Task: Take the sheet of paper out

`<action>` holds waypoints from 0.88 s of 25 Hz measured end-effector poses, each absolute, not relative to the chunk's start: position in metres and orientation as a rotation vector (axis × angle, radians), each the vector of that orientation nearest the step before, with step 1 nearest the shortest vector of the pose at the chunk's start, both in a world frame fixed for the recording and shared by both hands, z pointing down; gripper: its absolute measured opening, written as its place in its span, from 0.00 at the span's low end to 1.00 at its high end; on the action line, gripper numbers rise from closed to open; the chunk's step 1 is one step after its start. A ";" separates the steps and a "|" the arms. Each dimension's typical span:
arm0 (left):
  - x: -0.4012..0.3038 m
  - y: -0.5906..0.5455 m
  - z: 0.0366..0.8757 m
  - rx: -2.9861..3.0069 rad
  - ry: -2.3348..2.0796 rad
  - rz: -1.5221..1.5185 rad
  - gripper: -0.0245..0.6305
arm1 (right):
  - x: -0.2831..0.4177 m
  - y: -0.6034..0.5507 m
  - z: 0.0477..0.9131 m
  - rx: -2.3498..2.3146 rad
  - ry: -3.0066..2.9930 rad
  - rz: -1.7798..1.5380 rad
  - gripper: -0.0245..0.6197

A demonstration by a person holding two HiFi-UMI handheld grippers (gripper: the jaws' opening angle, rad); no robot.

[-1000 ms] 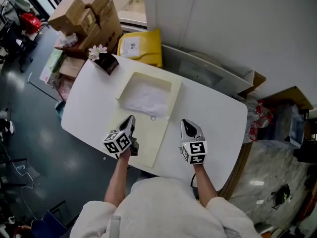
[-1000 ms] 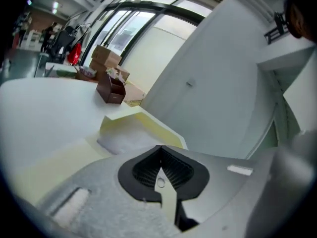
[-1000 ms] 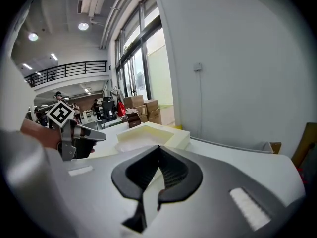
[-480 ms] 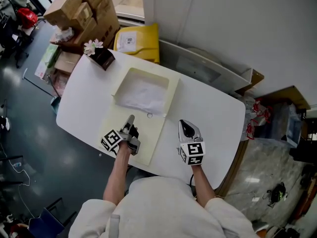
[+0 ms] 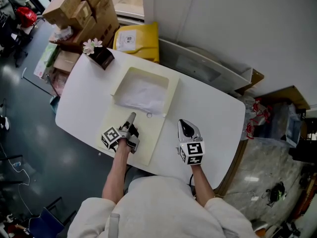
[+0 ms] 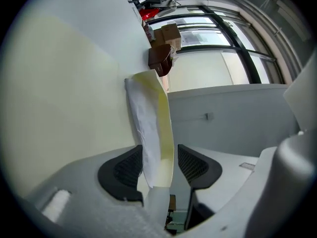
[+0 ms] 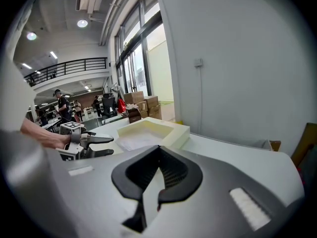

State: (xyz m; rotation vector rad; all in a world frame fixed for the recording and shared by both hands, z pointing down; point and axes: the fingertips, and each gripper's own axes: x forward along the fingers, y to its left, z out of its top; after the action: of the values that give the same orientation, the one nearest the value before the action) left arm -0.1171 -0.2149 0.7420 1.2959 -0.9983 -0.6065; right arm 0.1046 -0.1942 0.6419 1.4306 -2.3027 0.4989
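Note:
A cream box (image 5: 121, 79) lies open on the white table (image 5: 208, 108), its lid (image 5: 148, 143) folded flat towards me. A crumpled white sheet of paper (image 5: 142, 95) lies inside it. My left gripper (image 5: 132, 116) is low over the lid, rolled on its side and pointing at the box's near edge. Its jaws have just been opening and now stand open. In the left gripper view the paper (image 6: 142, 128) and the box wall (image 6: 166, 128) show in the gap beyond the tips, and the pads (image 6: 126, 168) touch neither. My right gripper (image 5: 184, 125) rests shut and empty to the right of the lid.
A dark brown box with a flower (image 5: 100, 56) stands at the table's far left corner. Behind it are a yellow package (image 5: 137, 42) and stacked cardboard boxes (image 5: 84, 11). A grey wall (image 5: 223, 29) runs along the table's far side.
The left gripper has rolled onto its side and sunk towards the lid, and its jaws have opened. The right gripper has stayed put.

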 end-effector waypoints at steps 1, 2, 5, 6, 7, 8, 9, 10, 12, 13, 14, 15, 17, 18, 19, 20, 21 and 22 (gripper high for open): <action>-0.116 -0.216 0.743 1.296 -0.991 -0.603 0.39 | 0.105 -0.194 0.642 1.430 -2.300 0.499 0.04; -0.114 -0.217 0.744 1.294 -0.986 -0.601 0.41 | 0.106 -0.195 0.642 1.431 -2.299 0.500 0.04; -0.110 -0.222 0.746 1.284 -0.978 -0.606 0.46 | 0.108 -0.197 0.643 1.435 -2.295 0.503 0.04; -0.110 -0.224 0.747 1.280 -0.979 -0.607 0.49 | 0.109 -0.198 0.644 1.437 -2.293 0.505 0.04; -0.109 -0.225 0.748 1.277 -0.983 -0.607 0.50 | 0.110 -0.198 0.644 1.439 -2.290 0.507 0.04; -0.109 -0.227 0.749 1.274 -0.990 -0.604 0.50 | 0.110 -0.198 0.645 1.440 -2.289 0.508 0.04; -0.109 -0.228 0.751 1.272 -0.997 -0.598 0.50 | 0.110 -0.199 0.645 1.440 -2.288 0.509 0.04; -0.109 -0.230 0.752 1.269 -1.004 -0.590 0.50 | 0.109 -0.199 0.645 1.441 -2.288 0.510 0.04; -0.109 -0.232 0.755 1.265 -1.014 -0.577 0.50 | 0.109 -0.199 0.646 1.440 -2.288 0.512 0.04; -0.109 -0.234 0.757 1.263 -1.015 -0.574 0.50 | 0.109 -0.199 0.646 1.438 -2.289 0.513 0.04; -0.107 -0.236 0.757 1.262 -1.010 -0.571 0.50 | 0.108 -0.198 0.647 1.435 -2.292 0.515 0.04; -0.105 -0.238 0.758 1.263 -1.004 -0.568 0.50 | 0.108 -0.198 0.647 1.430 -2.295 0.517 0.04; -0.102 -0.242 0.761 1.266 -1.003 -0.557 0.50 | 0.109 -0.198 0.648 1.425 -2.301 0.519 0.04; -0.101 -0.244 0.762 1.268 -1.007 -0.552 0.50 | 0.109 -0.198 0.648 1.424 -2.301 0.519 0.04; -0.100 -0.247 0.763 1.268 -1.009 -0.551 0.50 | 0.110 -0.198 0.648 1.425 -2.300 0.520 0.04; -0.099 -0.249 0.764 1.267 -1.009 -0.552 0.50 | 0.110 -0.198 0.648 1.427 -2.299 0.522 0.04; -0.097 -0.251 0.765 1.265 -1.009 -0.552 0.50 | 0.111 -0.198 0.649 1.428 -2.297 0.523 0.04; -0.096 -0.254 0.766 1.265 -1.010 -0.549 0.50 | 0.112 -0.199 0.649 1.430 -2.294 0.524 0.04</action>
State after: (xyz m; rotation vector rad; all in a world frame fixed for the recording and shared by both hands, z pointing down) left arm -0.0960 -0.2538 0.7657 1.2651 -1.0100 -0.5490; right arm 0.1117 -0.1986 0.6493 1.4300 -2.2944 0.5241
